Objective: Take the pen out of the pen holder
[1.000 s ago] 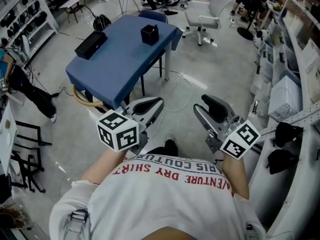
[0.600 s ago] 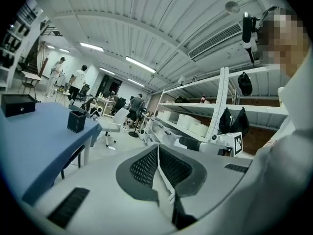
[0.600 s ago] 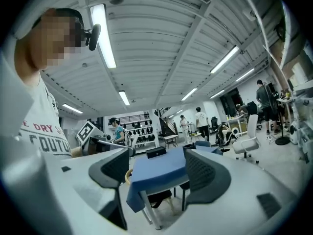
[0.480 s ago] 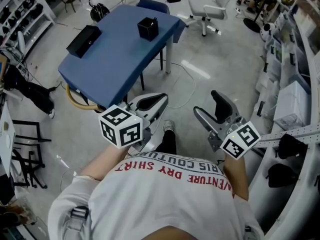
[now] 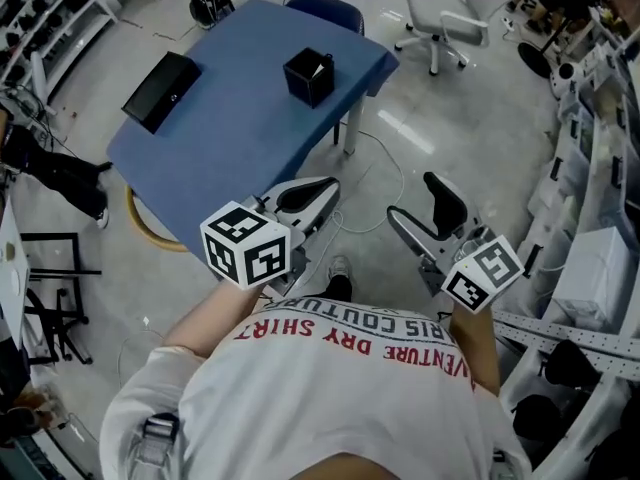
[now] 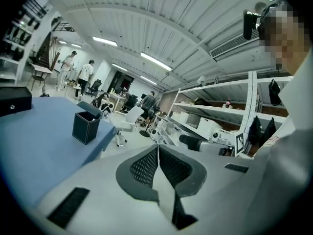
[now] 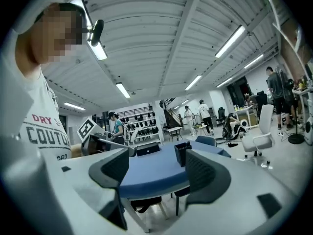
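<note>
A black square pen holder (image 5: 308, 76) stands on the blue table (image 5: 240, 128), far ahead of both grippers. It also shows as the pen holder (image 6: 86, 127) and the pen holder (image 7: 182, 153) in the gripper views. A small pen tip seems to poke above its rim. My left gripper (image 5: 322, 190) hovers over the floor short of the table's near edge; its pads meet, so the left gripper (image 6: 157, 150) is shut and holds nothing. My right gripper (image 5: 412, 200) is level with it to the right. Its jaws have just been opening, and the right gripper (image 7: 156, 168) stands wide open with nothing between.
A flat black box (image 5: 158, 90) lies on the table's left part. A blue chair (image 5: 325, 8) is tucked behind the table and a white office chair (image 5: 455, 13) stands beyond. Shelving (image 5: 600, 118) lines the right side. Cables (image 5: 375, 183) run over the floor.
Both grippers have moved forward toward the blue table, which now lies closer. The right jaws stand wider apart than a second ago. The left jaws stay shut.
</note>
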`<state>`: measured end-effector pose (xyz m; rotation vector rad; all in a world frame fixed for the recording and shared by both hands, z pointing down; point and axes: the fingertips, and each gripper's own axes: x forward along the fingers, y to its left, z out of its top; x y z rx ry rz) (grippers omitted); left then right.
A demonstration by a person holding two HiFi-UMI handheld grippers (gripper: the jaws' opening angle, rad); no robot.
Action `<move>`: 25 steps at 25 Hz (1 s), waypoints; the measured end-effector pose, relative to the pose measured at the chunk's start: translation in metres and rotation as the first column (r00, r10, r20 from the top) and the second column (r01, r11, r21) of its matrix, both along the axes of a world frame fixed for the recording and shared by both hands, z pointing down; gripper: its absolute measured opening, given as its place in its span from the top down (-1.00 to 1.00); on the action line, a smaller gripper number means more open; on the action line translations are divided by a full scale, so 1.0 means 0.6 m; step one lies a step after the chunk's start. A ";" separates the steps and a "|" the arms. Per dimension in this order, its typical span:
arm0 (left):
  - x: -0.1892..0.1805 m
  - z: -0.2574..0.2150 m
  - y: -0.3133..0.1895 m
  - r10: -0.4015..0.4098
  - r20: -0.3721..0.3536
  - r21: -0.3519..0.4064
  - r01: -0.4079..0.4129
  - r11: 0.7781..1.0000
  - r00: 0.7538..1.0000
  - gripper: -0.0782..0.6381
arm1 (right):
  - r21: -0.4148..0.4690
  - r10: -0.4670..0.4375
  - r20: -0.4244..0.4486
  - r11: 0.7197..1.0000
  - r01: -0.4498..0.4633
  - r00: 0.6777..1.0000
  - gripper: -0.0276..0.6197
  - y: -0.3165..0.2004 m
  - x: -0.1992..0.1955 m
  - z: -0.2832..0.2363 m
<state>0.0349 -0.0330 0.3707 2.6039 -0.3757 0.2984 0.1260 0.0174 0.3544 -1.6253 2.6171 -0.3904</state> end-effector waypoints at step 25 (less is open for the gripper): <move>0.012 0.035 -0.297 -0.204 -0.004 -0.050 0.203 0.978 0.979 0.69 | -0.050 -0.231 -0.019 0.972 0.230 0.973 -0.14 -0.336 0.020 0.025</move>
